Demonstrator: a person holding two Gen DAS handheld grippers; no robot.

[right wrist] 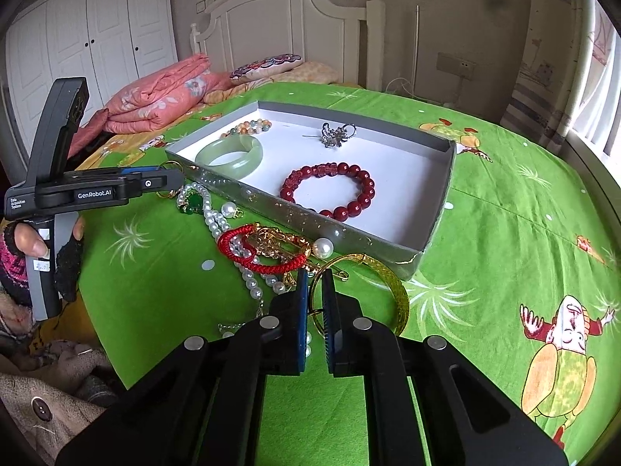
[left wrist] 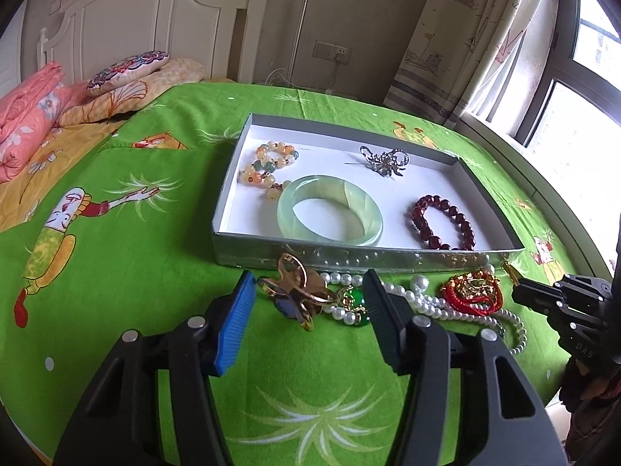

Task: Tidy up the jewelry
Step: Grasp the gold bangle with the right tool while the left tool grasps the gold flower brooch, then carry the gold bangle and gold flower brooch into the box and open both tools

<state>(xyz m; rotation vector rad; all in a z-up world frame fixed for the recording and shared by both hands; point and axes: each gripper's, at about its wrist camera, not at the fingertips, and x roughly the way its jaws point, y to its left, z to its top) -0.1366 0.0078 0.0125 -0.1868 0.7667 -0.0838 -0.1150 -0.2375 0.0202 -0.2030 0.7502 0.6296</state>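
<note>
Straddling gold butterfly clip (left wrist: 299, 295) lower centre, left gripper (left wrist: 308, 291) half open, pads not touching; right gripper (right wrist: 315, 291) clamped on gold bangle (right wrist: 392, 291) rim.

Jewelry in and beside the shallow grey cardboard tray (left wrist: 388, 258)

Inside lie a pale green jade bangle (left wrist: 330, 209), dark red bead bracelet (left wrist: 444, 215), silver brooch (left wrist: 384, 161) and pastel bead strand (left wrist: 268, 167); a white pearl necklace (right wrist: 217, 219), gold bangle (right wrist: 392, 287) and red cord charm (right wrist: 268, 248) lie against its near wall.
</note>
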